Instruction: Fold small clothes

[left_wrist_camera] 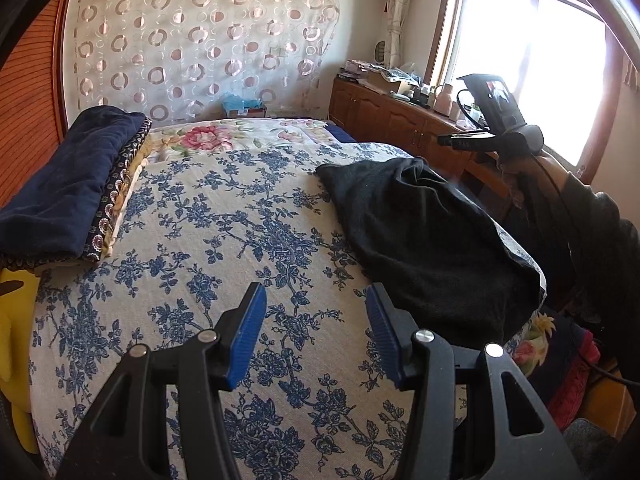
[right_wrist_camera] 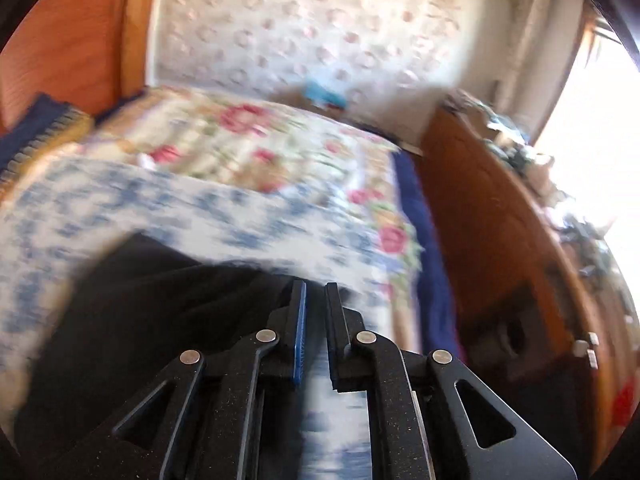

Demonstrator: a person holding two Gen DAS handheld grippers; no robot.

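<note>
black garment (left_wrist_camera: 432, 240) on bed (left_wrist_camera: 168, 264), right-forward of left gripper (left_wrist_camera: 316, 312), long axis diagonal | left gripper wide open, empty | right gripper (right_wrist_camera: 316, 300) nearer, narrow gap, grip unclear

Bed (left_wrist_camera: 240, 240) bears black garment (left_wrist_camera: 424, 232), folded blankets (left_wrist_camera: 68, 188).

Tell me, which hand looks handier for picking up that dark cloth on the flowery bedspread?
Probably the left gripper: its jaws are wide open with the crumpled black garment just beside them. The right gripper is raised, jaws nearly closed.
</note>
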